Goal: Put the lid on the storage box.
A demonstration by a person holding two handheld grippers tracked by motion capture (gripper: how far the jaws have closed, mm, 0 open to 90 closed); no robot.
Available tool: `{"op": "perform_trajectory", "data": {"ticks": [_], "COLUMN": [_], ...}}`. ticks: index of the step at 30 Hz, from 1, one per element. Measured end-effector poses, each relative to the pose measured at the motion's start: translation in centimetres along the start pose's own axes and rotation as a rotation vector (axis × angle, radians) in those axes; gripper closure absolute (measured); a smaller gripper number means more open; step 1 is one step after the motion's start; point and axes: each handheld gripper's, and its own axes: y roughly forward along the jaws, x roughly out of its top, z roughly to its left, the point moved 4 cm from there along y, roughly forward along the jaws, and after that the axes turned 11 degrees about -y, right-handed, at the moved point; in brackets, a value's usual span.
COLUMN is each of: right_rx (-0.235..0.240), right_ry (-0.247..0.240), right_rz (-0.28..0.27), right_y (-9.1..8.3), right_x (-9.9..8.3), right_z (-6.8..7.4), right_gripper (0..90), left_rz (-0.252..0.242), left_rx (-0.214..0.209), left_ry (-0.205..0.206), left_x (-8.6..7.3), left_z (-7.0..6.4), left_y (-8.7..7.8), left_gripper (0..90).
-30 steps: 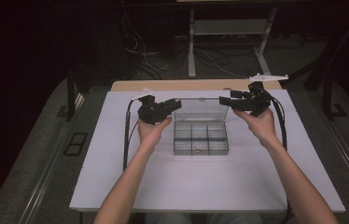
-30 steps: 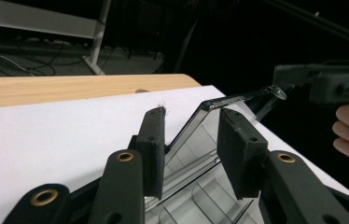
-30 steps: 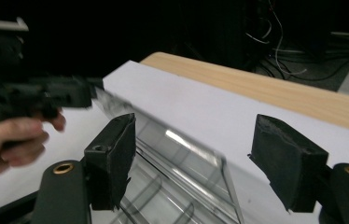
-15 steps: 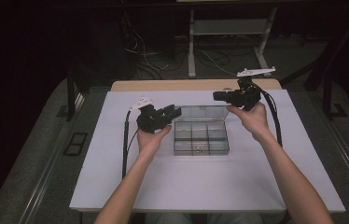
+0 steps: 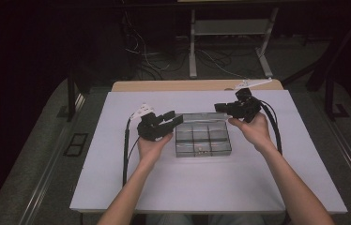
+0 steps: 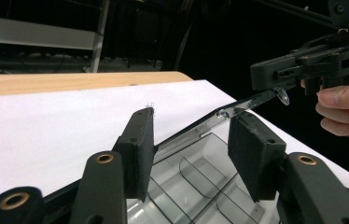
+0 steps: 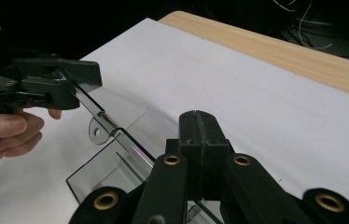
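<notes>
Grippers flanked the clear box at mid-table: the left gripper gaped open at its lid, the right gripper clamped shut on that lid.

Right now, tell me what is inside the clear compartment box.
The clear compartment box shows dividers forming small compartments; a few tiny pale bits lie in a front one, too small to identify. The raised lid and the left claw cover parts of the back row.

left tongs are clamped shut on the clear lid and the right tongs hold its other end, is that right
Not quite. The left tongs are open, with their pads apart on either side of the lid, as the left gripper view shows. The right tongs do hold its other end.
</notes>
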Motion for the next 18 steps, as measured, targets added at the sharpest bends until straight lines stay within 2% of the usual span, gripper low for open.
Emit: {"op": "perform_trajectory", "data": {"ticks": [7, 11, 18], "right_rx": [0.009, 0.018, 0.029], "right_ry": [0.012, 0.019, 0.029], "right_rz": [-0.003, -0.002, -0.008], "right_y": [-0.2, -0.3, -0.3], "right_x": [-1.1, -1.8, -3.3], "right_z": [0.9, 1.3, 2.0], "right_gripper": [89.3, 89.3, 89.3], "left_rz": [0.041, 0.055, 0.108], "left_rx": [0.01, 0.032, 0.054], "left_ry": [-0.022, -0.033, -0.045], "left_x": [-1.0, -1.6, -2.8], "left_z": [-0.2, -0.3, -0.2], "left_y": [-0.4, -0.5, -0.6], "left_gripper": [48.1, 44.7, 42.6]}}
